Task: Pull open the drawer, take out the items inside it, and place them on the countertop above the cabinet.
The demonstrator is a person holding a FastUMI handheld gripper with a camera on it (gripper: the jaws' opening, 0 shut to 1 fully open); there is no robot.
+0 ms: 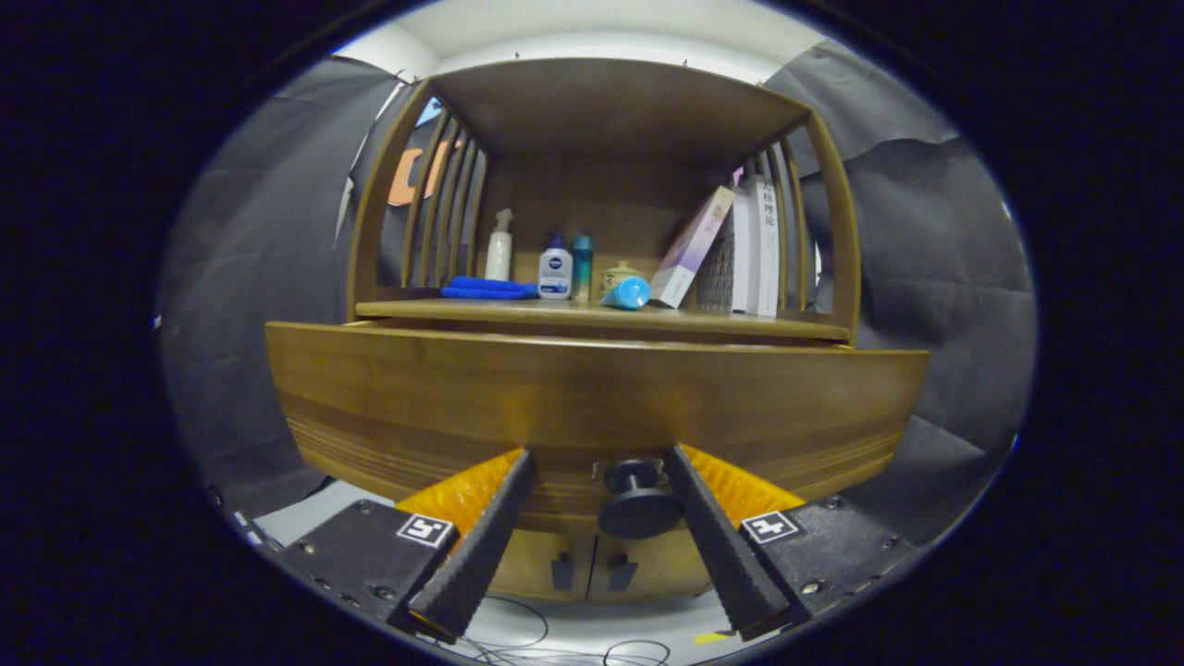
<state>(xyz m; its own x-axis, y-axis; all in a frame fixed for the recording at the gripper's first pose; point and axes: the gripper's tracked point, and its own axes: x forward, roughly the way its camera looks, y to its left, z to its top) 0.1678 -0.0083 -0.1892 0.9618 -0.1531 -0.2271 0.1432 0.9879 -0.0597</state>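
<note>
Drawer [592, 388]: brown wood front, dark round knob [638, 504] low at centre, directly below the countertop [601, 317]. Gripper [599, 462] fingers spread, knob between them, untouched.

Dim, warm indoor light from above; the ceiling [592, 32] beyond the fingers reads brightest. Shelf [601, 314] recess sits in shadow under its top board. Drawer front [592, 388] shows soft sheen, bowed by fisheye distortion. Gripper [598, 455] fingers [481, 546] spread wide, slightly soft-focused; far items sharper.
</note>
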